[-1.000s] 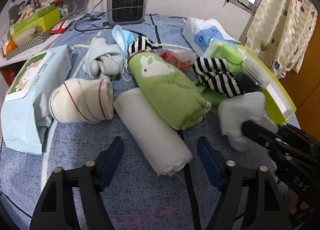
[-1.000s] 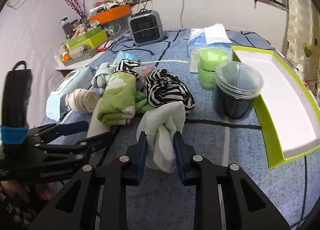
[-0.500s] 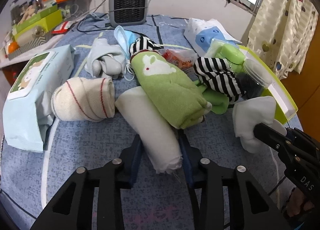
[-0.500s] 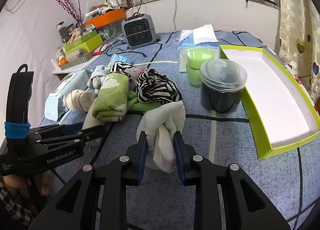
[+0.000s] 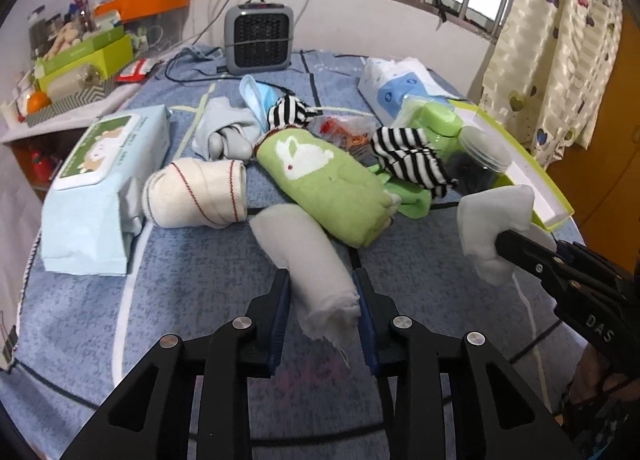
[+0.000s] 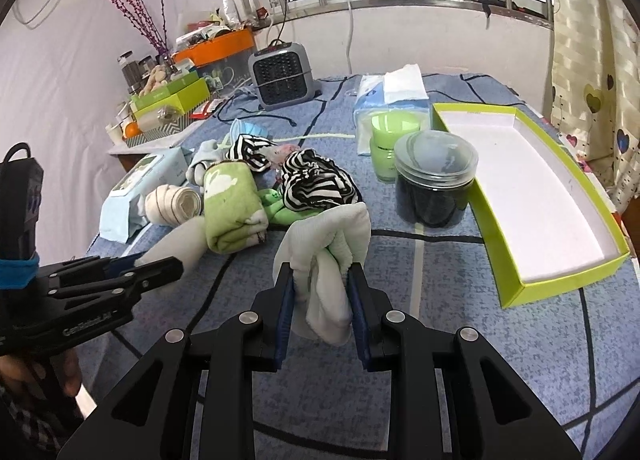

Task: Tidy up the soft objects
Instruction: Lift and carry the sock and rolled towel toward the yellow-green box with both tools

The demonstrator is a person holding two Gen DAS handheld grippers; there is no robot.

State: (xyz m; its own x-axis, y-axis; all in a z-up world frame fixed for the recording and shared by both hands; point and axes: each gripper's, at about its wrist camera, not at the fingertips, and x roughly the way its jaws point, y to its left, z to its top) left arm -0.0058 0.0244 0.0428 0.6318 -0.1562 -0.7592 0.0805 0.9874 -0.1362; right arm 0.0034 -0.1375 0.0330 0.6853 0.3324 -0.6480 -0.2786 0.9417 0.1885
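Note:
My left gripper [image 5: 322, 292] is shut on the near end of a white rolled cloth [image 5: 308, 256] and holds it just above the blue bedcover. My right gripper [image 6: 322, 288] is shut on a pale white-green sock bundle [image 6: 328, 248], lifted off the cover; the bundle also shows in the left wrist view [image 5: 492, 219]. A pile of soft things lies beyond: a green rabbit towel [image 5: 324, 183], a cream rolled sock [image 5: 196, 193], striped socks [image 5: 408, 159], grey socks [image 5: 224, 131]. An open lime-green box [image 6: 532, 195] stands at the right.
A wet-wipes pack [image 5: 100, 179] lies at the left. A dark jar [image 6: 436, 179] and a green jar [image 6: 392, 139] stand beside the box. A tissue pack [image 6: 392, 91] and a small heater [image 6: 282, 75] sit farther back. Shelves with clutter [image 6: 180, 95] line the left.
My left gripper has closed on the white rolled cloth and lifted its near end. My right gripper has raised the sock bundle and drawn it back a little.

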